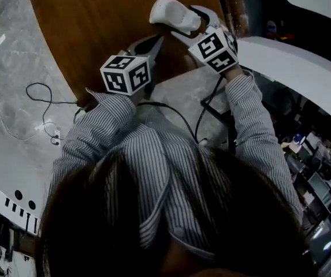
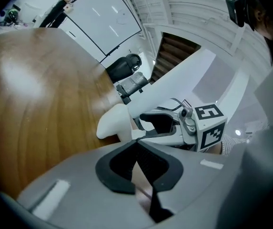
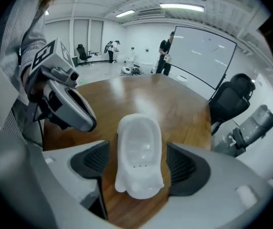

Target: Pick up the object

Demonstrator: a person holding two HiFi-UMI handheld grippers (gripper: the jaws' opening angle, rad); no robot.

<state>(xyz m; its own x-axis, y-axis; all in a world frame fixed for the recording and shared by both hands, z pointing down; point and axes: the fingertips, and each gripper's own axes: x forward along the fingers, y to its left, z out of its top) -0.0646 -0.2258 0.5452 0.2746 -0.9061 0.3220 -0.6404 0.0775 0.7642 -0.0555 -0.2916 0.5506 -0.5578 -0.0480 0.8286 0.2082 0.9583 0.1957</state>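
Observation:
A white scoop-shaped object lies on the brown wooden table near its edge. My right gripper is open around it, one dark pad on each side with a narrow gap to the object. From the head view the object lies just beyond the right gripper. My left gripper hovers to its left over the table edge with nothing in it. Its dark tips meet in the left gripper view, so the left gripper is shut. That view also shows the object and the right gripper.
A black office chair stands at the table's far right, with a whiteboard and people behind it. Cables trail over the pale floor on the left. A white curved desk runs along the right.

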